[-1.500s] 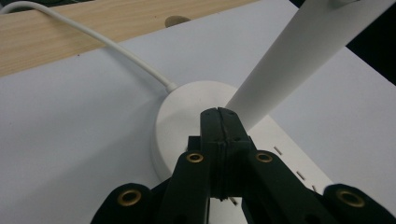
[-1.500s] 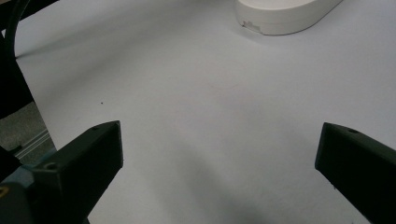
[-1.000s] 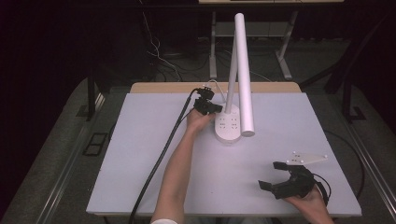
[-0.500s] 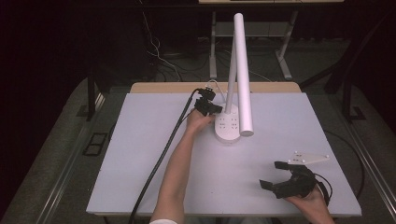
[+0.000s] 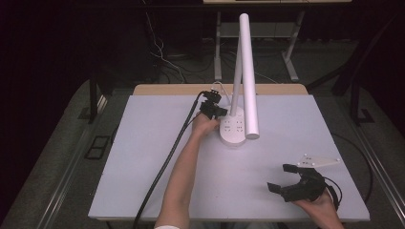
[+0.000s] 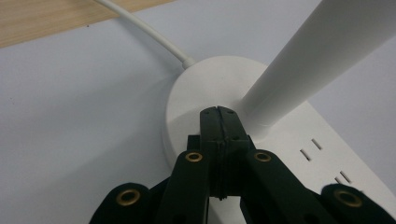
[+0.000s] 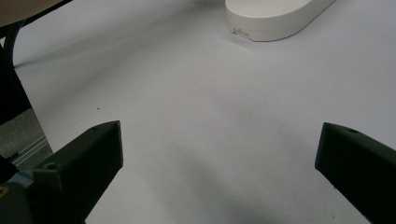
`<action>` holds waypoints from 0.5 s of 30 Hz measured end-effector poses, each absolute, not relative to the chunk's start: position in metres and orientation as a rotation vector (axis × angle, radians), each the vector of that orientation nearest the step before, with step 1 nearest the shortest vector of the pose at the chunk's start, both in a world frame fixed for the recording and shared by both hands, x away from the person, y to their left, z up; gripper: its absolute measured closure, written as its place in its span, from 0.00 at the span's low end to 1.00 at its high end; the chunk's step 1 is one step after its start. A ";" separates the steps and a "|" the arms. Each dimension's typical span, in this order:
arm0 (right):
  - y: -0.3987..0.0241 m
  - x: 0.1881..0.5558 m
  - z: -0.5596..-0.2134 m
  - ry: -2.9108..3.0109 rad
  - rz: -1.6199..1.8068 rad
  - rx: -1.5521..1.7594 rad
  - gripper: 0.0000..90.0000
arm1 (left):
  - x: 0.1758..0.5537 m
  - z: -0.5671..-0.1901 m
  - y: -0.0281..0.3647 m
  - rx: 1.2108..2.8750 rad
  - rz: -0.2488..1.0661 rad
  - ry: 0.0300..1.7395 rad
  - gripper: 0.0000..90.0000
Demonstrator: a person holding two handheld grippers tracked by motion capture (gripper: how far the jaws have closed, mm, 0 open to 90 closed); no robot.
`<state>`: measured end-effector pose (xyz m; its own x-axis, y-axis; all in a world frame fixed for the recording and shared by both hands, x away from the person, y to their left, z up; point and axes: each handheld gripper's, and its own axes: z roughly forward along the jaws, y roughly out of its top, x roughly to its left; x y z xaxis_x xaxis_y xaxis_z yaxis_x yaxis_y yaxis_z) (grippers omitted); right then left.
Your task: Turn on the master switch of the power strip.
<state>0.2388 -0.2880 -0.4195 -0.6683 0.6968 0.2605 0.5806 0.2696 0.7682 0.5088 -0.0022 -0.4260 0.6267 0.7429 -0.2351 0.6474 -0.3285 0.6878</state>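
A white desk lamp stands at the back middle of the table, with an oval base (image 5: 233,130) that carries socket slots, a slanted stem (image 5: 236,76) and a long tube head (image 5: 249,71). My left gripper (image 5: 221,113) is shut with nothing between its jaws. In the left gripper view its tips (image 6: 218,112) rest on top of the base (image 6: 196,93), right beside the foot of the stem (image 6: 317,51). My right gripper (image 5: 279,177) stands open low over the front right of the table. Its jaws (image 7: 219,135) are wide apart over bare surface, well short of the base (image 7: 275,16).
The white table top (image 5: 153,157) ends in a wooden strip (image 5: 167,89) at the back. The lamp's white cord (image 6: 144,28) runs from the base toward that strip. A thick black cable (image 5: 167,157) trails from my left gripper across the table's left half.
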 end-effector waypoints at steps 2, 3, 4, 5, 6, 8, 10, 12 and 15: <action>-0.287 0.239 -0.420 2.397 1.359 1.211 0.00 | 0.509 -0.429 0.000 2.008 0.131 1.110 1.00; -0.287 0.239 -0.420 2.402 1.357 1.209 0.00 | 0.509 -0.430 0.002 1.994 0.120 1.117 1.00; -0.287 0.239 -0.420 2.402 1.357 1.209 0.00 | 0.509 -0.430 0.002 1.984 0.113 1.121 1.00; -0.286 0.239 -0.419 2.404 1.358 1.208 0.00 | 0.509 -0.430 0.003 1.981 0.098 1.124 1.00; -0.286 0.238 -0.419 2.407 1.357 1.210 0.00 | 0.510 -0.431 0.003 1.962 0.091 1.132 1.00; -0.286 0.238 -0.419 2.406 1.356 1.209 0.00 | 0.511 -0.430 0.007 1.963 0.078 1.126 1.00; -0.286 0.239 -0.419 2.405 1.360 1.206 0.00 | 0.510 -0.431 0.009 1.921 0.060 1.131 1.00; -0.287 0.240 -0.420 2.404 1.355 1.203 0.00 | 0.510 -0.434 0.013 1.887 0.041 1.133 1.00; -0.288 0.241 -0.419 2.397 1.358 1.203 0.00 | 0.508 -0.436 0.016 1.863 0.057 1.130 1.00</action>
<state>0.2411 -0.2876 -0.4189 -0.6717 0.6965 0.2523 0.5743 0.2746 0.7712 0.5080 0.0157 -0.4362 0.5763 0.7178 -0.3906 0.6753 -0.1492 0.7223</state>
